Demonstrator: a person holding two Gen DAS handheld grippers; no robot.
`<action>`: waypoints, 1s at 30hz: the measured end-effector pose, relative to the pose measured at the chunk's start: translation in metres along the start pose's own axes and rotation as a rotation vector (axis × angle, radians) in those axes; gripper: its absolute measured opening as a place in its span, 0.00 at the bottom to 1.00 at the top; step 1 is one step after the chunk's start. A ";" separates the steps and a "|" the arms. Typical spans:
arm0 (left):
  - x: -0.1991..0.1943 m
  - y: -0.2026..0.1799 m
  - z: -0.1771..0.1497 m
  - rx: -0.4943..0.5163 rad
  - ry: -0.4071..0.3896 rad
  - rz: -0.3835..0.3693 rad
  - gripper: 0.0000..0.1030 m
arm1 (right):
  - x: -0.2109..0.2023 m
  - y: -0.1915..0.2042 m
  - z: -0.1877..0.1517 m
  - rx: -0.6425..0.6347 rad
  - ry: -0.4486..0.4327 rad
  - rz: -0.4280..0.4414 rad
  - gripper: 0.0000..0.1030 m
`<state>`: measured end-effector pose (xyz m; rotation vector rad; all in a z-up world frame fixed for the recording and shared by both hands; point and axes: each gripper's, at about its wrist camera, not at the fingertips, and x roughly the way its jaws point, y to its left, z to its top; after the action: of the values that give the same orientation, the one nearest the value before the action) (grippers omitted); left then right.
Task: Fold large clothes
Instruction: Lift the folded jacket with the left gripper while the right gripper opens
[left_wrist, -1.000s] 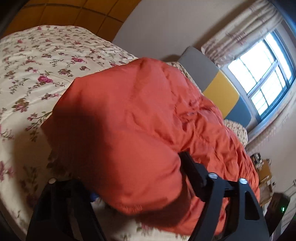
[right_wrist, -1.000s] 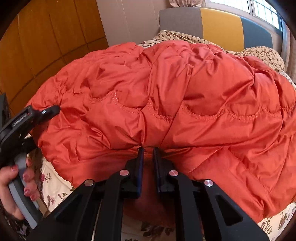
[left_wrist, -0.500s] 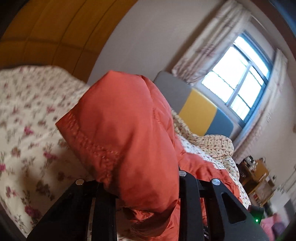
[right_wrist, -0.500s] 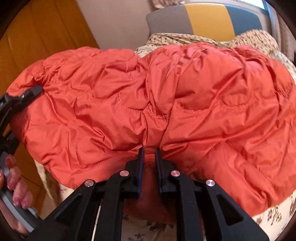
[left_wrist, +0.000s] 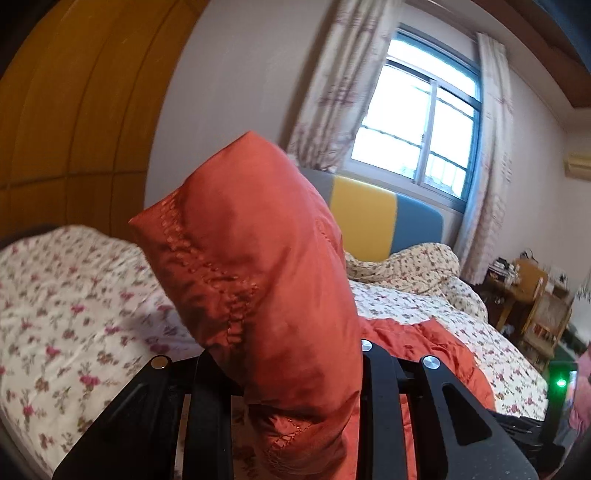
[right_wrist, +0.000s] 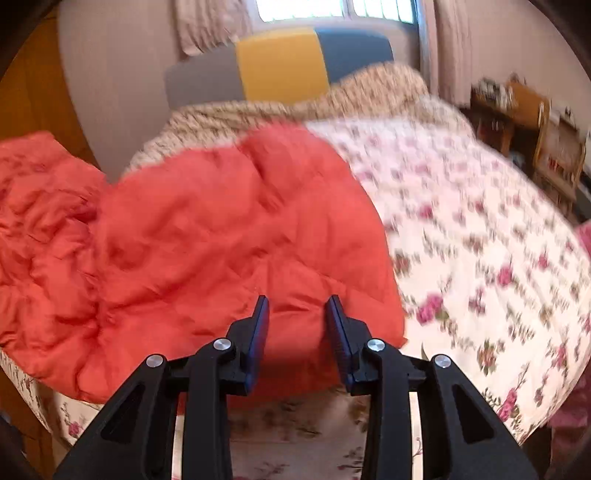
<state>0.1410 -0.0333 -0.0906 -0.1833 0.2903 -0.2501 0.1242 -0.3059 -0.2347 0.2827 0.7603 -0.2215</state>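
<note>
On the left side, a bunched fold of the orange quilted jacket (left_wrist: 258, 273) is pinched in the left gripper (left_wrist: 291, 373) and lifted above the floral bedspread (left_wrist: 70, 314); its fingertips are hidden by fabric. Farther right, the right gripper (right_wrist: 298, 332) is opening, its blue-edged pads (right_wrist: 258, 332) apart over the jacket's near edge, nothing pressed between them. Everything in the right view is blurred.

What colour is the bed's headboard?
The headboard has grey, yellow and blue panels, clearest in the right wrist view.
</note>
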 end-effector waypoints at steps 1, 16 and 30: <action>0.001 -0.007 0.001 0.015 -0.004 -0.014 0.25 | 0.005 -0.003 -0.001 -0.005 0.009 0.010 0.31; 0.036 -0.115 -0.022 0.234 0.088 -0.217 0.25 | -0.030 -0.033 0.013 0.072 -0.071 0.071 0.45; 0.070 -0.181 -0.105 0.474 0.235 -0.328 0.25 | -0.043 -0.086 0.006 0.175 -0.051 0.027 0.45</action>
<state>0.1349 -0.2400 -0.1688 0.2723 0.4248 -0.6583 0.0721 -0.3851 -0.2149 0.4509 0.6875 -0.2690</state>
